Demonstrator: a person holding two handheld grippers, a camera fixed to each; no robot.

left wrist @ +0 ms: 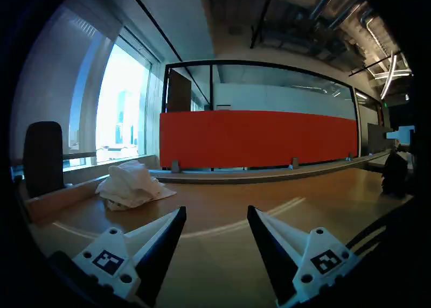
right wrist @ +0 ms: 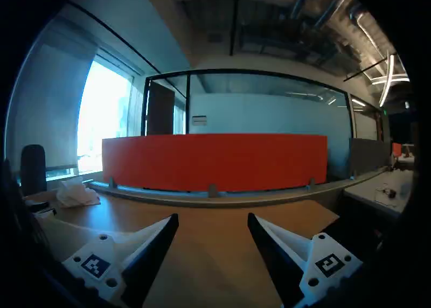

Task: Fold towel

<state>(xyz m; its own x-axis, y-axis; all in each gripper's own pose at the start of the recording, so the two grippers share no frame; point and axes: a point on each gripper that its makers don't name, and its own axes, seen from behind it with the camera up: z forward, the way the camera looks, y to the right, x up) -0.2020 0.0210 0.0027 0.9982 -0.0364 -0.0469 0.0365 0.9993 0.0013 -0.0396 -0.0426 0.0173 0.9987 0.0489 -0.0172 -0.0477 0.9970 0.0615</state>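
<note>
Left gripper (left wrist: 215, 217) — two white plastic fingers with dark inner faces, each carrying a square black-and-white marker tag. Jaws spread wide with nothing between them, tips low over the tabletop.

Right gripper (right wrist: 213, 224) — same build and markers. Jaws likewise parted and empty, low over the tabletop.

Smooth light-brown wooden table (left wrist: 226, 254): under and ahead of both grippers. A pale curved streak crosses it just beyond the left gripper's tips.

Crumpled white cloth towel (left wrist: 129, 185): in a loose heap on the table, ahead and to the left of the left gripper, apart from its fingers. In the right gripper view the towel (right wrist: 78, 194) sits far off to the left, well apart from the right gripper, near the table's far edge.

Long orange rectangular partition panel (left wrist: 258, 138): straight ahead of both grippers, standing along the table's far edge on small grey feet.

Black-framed glass wall (left wrist: 280, 87): directly above the panel.

Dark rounded chair back (left wrist: 43, 157): far left of the left gripper, beyond the towel.

Tall bright window (left wrist: 121, 117): left, behind the towel.

Dark bulky object (left wrist: 396, 173): far right of the left gripper, at the table's edge. Its kind cannot be told.

Exposed ceiling pipes (left wrist: 334, 17) and crossed white light strips (left wrist: 390, 74): high up, ahead and to the right.
</note>
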